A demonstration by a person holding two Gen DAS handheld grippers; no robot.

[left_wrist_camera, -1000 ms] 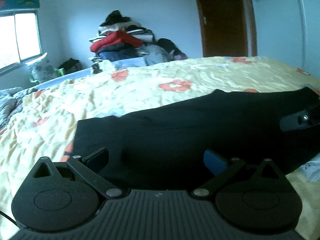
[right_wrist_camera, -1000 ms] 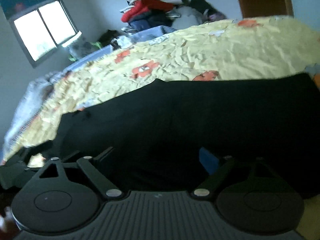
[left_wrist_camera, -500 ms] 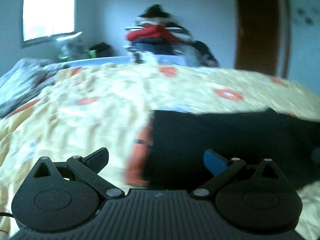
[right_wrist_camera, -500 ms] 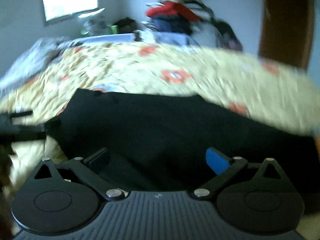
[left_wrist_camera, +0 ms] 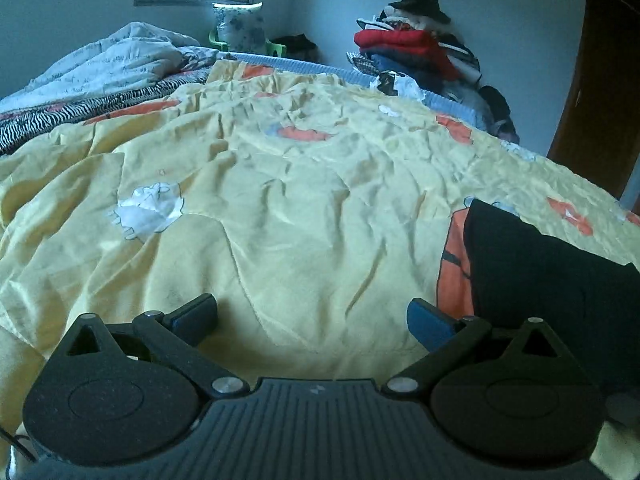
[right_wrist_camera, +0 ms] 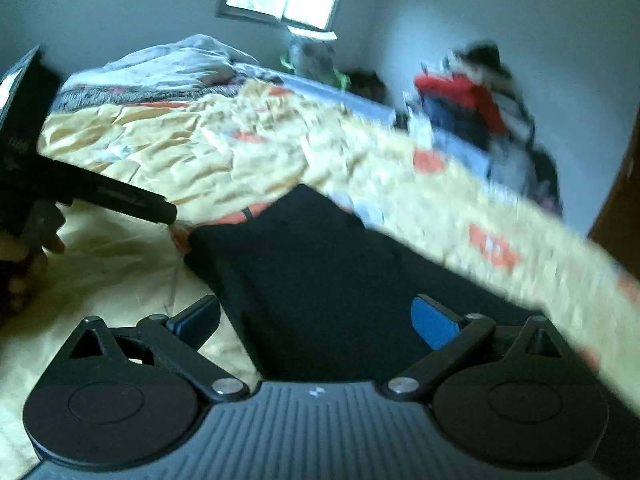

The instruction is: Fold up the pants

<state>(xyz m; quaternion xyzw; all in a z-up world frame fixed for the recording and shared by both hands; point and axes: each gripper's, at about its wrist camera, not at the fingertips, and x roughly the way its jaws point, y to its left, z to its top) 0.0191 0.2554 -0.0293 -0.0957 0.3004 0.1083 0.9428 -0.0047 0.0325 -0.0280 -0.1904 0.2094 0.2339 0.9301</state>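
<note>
Black pants (right_wrist_camera: 340, 264) lie flat on the yellow flowered bedspread (left_wrist_camera: 260, 200). In the left wrist view only their left end (left_wrist_camera: 540, 280) shows at the right edge. My left gripper (left_wrist_camera: 312, 316) is open and empty over bare bedspread, just left of the pants. My right gripper (right_wrist_camera: 316, 316) is open and empty, low over the left part of the pants. The left gripper also shows in the right wrist view (right_wrist_camera: 132, 200), its tip close to the pants' left corner. That view is blurred on the right.
A crumpled white quilt (left_wrist_camera: 116, 60) and a zebra-print cover (left_wrist_camera: 80, 108) lie at the far left of the bed. A pile of clothes (left_wrist_camera: 416, 52) stands beyond the bed by the wall. A brown door (left_wrist_camera: 600, 92) is at the right.
Both grippers have swung left. The left one has left the pants and now faces bare bedspread. The right one has moved toward the pants' left end. Both stayed open.
</note>
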